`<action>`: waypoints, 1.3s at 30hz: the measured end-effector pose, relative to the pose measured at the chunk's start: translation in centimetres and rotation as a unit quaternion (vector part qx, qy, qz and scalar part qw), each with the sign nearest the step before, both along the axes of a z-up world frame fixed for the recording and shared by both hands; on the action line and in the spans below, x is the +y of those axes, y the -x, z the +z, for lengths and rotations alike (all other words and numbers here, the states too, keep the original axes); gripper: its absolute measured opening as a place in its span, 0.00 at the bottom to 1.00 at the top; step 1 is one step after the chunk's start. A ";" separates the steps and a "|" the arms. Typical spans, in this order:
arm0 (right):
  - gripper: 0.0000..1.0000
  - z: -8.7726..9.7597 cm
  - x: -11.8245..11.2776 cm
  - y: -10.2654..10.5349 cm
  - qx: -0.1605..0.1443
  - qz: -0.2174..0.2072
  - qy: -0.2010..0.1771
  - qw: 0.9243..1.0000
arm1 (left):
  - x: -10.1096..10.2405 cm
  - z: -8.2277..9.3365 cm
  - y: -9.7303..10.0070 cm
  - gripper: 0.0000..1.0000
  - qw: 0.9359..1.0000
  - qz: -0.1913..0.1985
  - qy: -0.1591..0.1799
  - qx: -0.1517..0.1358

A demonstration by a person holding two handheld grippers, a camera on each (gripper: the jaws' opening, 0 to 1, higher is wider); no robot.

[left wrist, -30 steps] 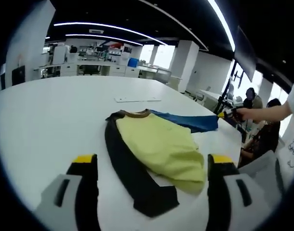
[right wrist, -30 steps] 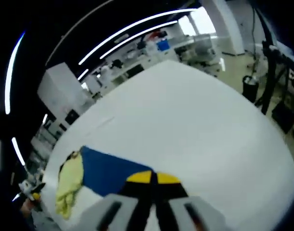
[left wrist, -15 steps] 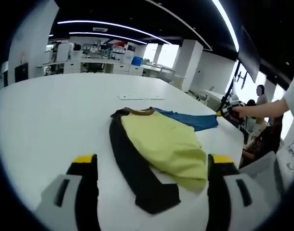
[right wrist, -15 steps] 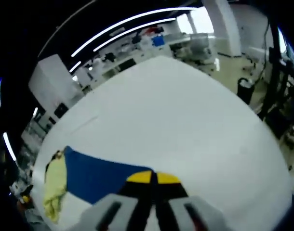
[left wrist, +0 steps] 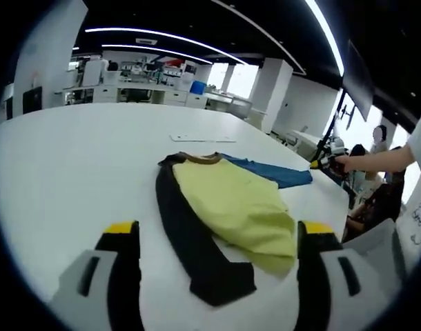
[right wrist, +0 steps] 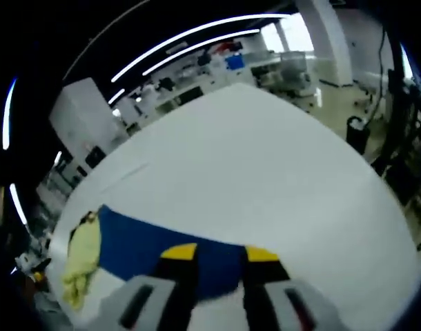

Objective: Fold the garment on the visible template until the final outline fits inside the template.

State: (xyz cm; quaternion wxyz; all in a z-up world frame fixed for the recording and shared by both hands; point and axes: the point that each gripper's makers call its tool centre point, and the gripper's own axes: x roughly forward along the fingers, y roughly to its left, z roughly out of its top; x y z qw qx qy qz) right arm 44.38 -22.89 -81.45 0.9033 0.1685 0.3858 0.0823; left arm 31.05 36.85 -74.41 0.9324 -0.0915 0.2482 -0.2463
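The garment lies on the white table (left wrist: 65,172). Its yellow body (left wrist: 231,207) is flanked by a black sleeve (left wrist: 190,241) running toward me and a blue sleeve (left wrist: 272,172) stretched out to the right. My left gripper (left wrist: 217,231) stands open just short of the garment's near edge, holding nothing. At the blue sleeve's far tip, a person's hand holds my right gripper (left wrist: 326,161). In the right gripper view, my right gripper (right wrist: 221,254) is open, its jaws apart with the blue sleeve (right wrist: 155,238) lying between and beyond them. The yellow body (right wrist: 83,255) is at the far left.
A thin flat white sheet (left wrist: 197,138) lies on the table beyond the collar. The table's rounded edge (left wrist: 335,200) runs close by on the right, with seated people (left wrist: 376,193) and a stand behind it. Desks and shelves (left wrist: 141,93) line the far room.
My right gripper's jaws, shut on the blue sleeve's end before, have parted. The sleeve now lies flat between them. The left gripper has barely moved.
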 end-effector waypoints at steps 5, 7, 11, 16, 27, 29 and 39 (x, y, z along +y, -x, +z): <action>0.36 -1.0 0.0 1.5 0.011 0.010 0.003 1.000 | -0.3 -0.1 0.2 0.92 1.000 -0.003 0.003 0.001; 0.33 -0.9 0.3 2.6 0.014 0.013 -0.004 1.000 | -0.5 -0.1 0.3 0.92 1.000 -0.004 0.003 0.001; 0.33 -1.0 0.8 3.0 0.012 0.017 -0.012 1.000 | -0.5 0.0 0.2 0.92 1.000 -0.004 0.004 0.000; 0.32 -1.1 1.1 2.7 0.008 0.018 -0.020 1.000 | -0.7 -0.3 0.3 0.92 1.000 -0.004 0.007 0.003; 0.20 -0.6 0.5 1.3 -0.007 0.004 -0.048 0.999 | -1.1 -0.8 0.1 0.91 1.000 0.000 0.017 0.004; 0.16 -0.3 0.6 1.3 -0.011 0.000 -0.053 0.999 | -1.1 -0.9 0.1 0.91 1.000 0.000 0.021 0.003; 0.00 -0.5 1.6 2.3 -0.007 -0.018 -0.046 0.999 | -1.3 -0.7 0.3 0.91 1.000 0.002 0.024 0.002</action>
